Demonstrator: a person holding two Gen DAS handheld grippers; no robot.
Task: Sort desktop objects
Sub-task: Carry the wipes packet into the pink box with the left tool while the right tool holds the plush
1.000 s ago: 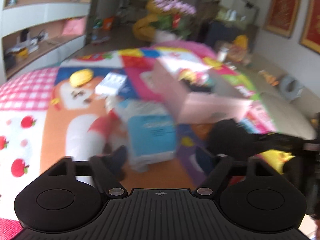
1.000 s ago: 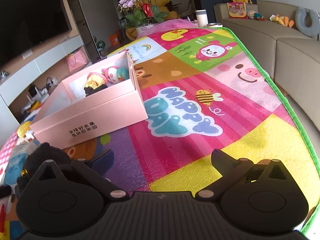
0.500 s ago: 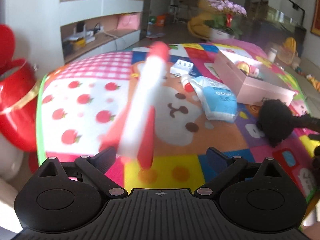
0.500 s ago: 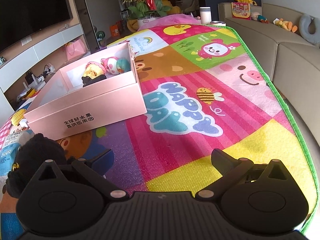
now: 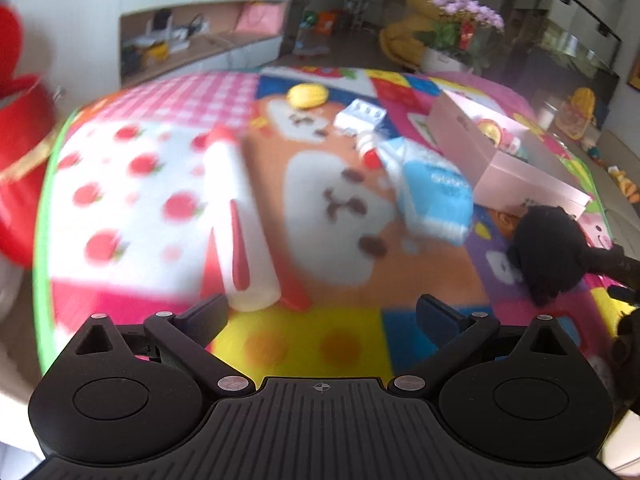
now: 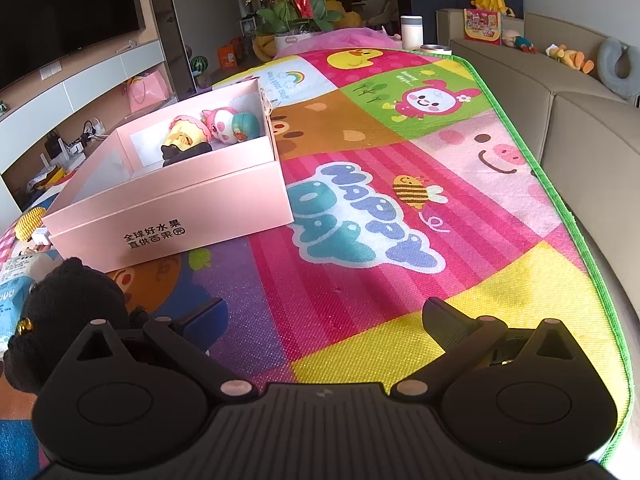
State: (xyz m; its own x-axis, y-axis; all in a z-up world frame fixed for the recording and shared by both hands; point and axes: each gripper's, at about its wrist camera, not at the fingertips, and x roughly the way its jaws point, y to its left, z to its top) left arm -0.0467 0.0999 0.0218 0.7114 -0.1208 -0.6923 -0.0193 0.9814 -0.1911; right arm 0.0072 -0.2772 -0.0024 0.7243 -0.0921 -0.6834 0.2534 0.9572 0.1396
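A white tube with red markings (image 5: 240,224) lies lengthwise on the colourful play mat (image 5: 304,344), its near end just ahead of the left finger of my left gripper (image 5: 322,312). That gripper's jaws are opening and nothing sits between them. Farther back lie a blue-and-white pack (image 5: 436,196), a small red-capped bottle (image 5: 368,152), a white box (image 5: 360,116) and a yellow object (image 5: 306,95). An open pink box (image 6: 180,216) holds several toy figures (image 6: 216,128). A black plush toy (image 6: 68,312) rests beside the left finger of my right gripper (image 6: 324,312), which is open over bare mat.
A red rounded object (image 5: 20,160) stands past the mat's left edge. The mat's green border (image 6: 560,208) runs along a beige sofa (image 6: 580,112) on the right. Shelves, a television and a flower pot (image 6: 292,12) stand behind the table.
The left view swung left across the mat. The white-and-red tube, blurred and raised in front of the left jaws half a second ago, now lies on the mat. The right view is nearly unchanged.
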